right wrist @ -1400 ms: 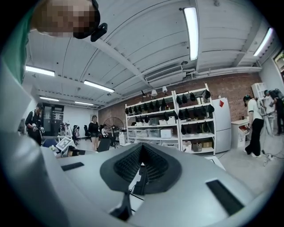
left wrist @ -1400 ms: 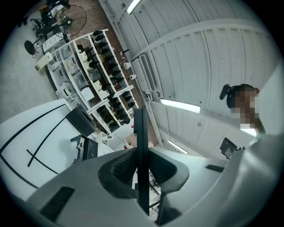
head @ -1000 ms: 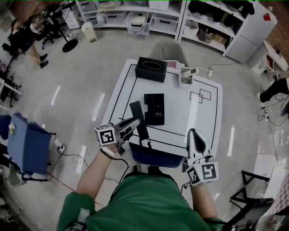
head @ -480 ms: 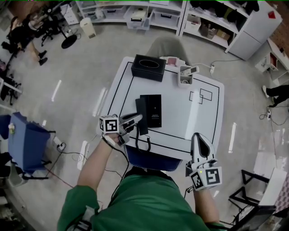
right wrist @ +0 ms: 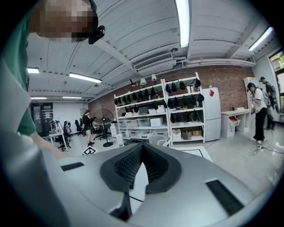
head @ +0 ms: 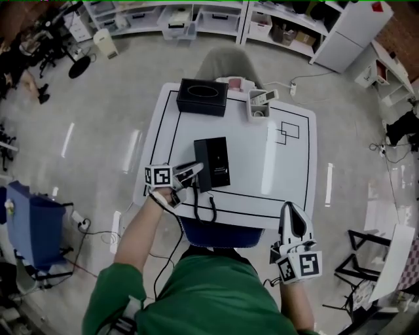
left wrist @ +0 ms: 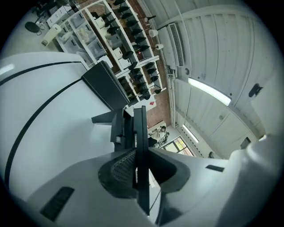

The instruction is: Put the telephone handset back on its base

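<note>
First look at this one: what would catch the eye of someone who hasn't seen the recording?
The left gripper is clamped on the thin black telephone handset, holding it at the left side of the black base in the middle of the white table. The handset's cord trails toward the table's near edge. The right gripper is shut and empty, off the near right corner.

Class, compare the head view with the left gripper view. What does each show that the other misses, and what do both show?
Only the head view shows the right gripper and the telephone's cord. Only the left gripper view shows the ceiling lamp and the left gripper with its jaws pressed onto the handset. Both show the white table and the far shelves.
</note>
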`<action>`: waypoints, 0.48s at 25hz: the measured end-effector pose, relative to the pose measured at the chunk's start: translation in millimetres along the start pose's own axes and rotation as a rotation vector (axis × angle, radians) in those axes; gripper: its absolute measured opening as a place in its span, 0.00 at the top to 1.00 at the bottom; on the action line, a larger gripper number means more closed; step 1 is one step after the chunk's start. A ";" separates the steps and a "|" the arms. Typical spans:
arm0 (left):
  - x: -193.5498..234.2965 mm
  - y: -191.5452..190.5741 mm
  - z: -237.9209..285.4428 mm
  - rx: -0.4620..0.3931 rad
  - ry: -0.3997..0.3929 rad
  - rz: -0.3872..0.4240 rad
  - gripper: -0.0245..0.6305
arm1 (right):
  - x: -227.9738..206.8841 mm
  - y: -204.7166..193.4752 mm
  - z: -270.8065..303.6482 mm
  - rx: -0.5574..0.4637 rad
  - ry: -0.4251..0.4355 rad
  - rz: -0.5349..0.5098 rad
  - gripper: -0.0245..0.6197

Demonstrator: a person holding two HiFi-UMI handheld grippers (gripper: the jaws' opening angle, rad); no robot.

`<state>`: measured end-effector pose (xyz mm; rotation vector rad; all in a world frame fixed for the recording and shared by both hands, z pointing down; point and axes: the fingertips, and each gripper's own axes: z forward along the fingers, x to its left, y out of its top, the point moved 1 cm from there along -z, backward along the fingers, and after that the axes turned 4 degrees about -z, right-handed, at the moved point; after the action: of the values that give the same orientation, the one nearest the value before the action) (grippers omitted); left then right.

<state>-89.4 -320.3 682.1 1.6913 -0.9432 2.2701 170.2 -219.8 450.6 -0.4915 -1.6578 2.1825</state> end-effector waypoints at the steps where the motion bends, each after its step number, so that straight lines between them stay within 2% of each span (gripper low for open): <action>1: 5.4 -0.8 -0.2 0.002 0.008 -0.010 0.83 | 1.9 -0.1 -0.7 0.002 -0.008 0.000 0.93; 4: 20.9 -0.4 0.3 0.001 0.026 -0.032 0.83 | 7.1 -0.8 -1.3 0.003 -0.028 0.000 0.93; 12: 27.4 -1.1 8.8 0.030 0.017 -0.052 0.82 | 27.0 -2.6 -2.6 0.003 -0.044 -0.001 0.93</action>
<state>-91.4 -330.9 708.8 1.6856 -0.8556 2.2723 148.0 -204.1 450.9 -0.4447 -1.6769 2.2100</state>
